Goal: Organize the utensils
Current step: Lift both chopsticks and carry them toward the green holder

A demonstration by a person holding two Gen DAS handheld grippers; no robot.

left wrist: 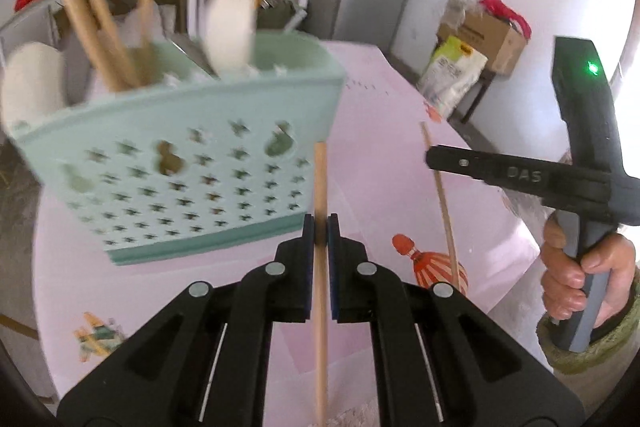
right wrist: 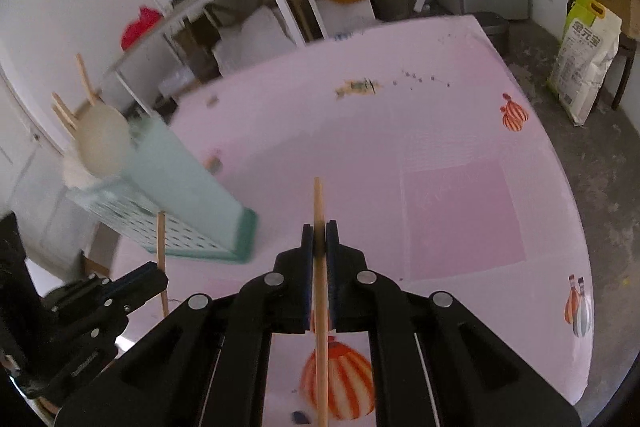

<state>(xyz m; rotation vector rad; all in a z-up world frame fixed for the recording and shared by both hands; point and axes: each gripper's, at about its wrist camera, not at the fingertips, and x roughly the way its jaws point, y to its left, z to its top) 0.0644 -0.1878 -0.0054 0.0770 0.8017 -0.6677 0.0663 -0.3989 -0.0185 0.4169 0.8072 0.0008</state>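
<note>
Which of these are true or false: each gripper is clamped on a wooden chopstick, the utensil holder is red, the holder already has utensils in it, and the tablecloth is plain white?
1. Each gripper is clamped on a wooden chopstick. True: the left gripper is shut on the left chopstick, and the right gripper on the right chopstick.
2. The utensil holder is red. False: the utensil holder is pale green with star-shaped cutouts.
3. The holder already has utensils in it. True: wooden sticks and pale spoons stand in it.
4. The tablecloth is plain white. False: the tablecloth is pink with printed striped balloons.
</note>
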